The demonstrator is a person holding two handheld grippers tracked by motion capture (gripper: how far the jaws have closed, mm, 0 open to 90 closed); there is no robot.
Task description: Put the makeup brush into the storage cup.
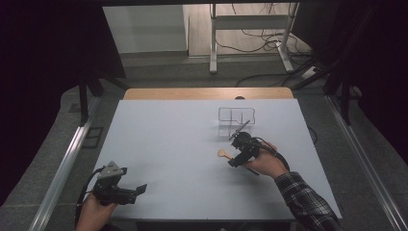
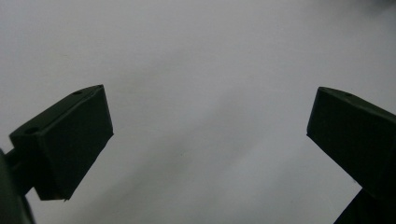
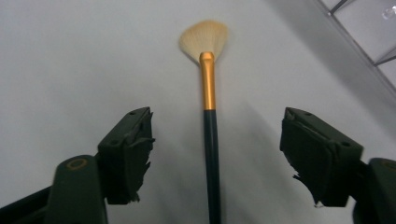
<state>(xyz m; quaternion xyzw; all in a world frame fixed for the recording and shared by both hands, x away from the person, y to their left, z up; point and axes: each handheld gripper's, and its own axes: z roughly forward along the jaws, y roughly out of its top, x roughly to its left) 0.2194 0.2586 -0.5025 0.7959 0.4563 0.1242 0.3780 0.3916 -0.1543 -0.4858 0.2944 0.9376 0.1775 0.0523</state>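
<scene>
Overhead, the high view shows a pale grey surface (image 1: 183,159) with a person's two hands entering from the near edge. The left tool (image 1: 141,188) rests low at the near left corner, held in the left hand (image 1: 94,211), its jaws apart with nothing between them. The right tool (image 1: 234,160) sits right of centre, held by the right hand (image 1: 266,163) with a plaid sleeve (image 1: 308,202) behind it. A fan brush (image 1: 224,153) lies flat on the surface just at that tool's tip, its pale bristle end pointing left. A clear divided organiser (image 1: 235,119) stands just beyond the right tool, with a dark slender item (image 1: 239,129) leaning in it; what that item is cannot be told. A wooden strip (image 1: 208,93) runs along the far edge of the surface.

Next, the left gripper view: the left tool (image 2: 210,126) has both black jaws standing wide apart over bare grey surface, holding nothing.

Finally, the right gripper view: the fan brush (image 3: 208,107) lies lengthwise between the jaws of the right tool (image 3: 217,140), cream bristles farthest away, then a gold ferrule, then a dark handle running down to the bottom edge. Both pads stand clear of the handle, a gap on either side; the tool is open and grips nothing. A corner of the clear organiser (image 3: 359,37) appears at upper right.
</scene>
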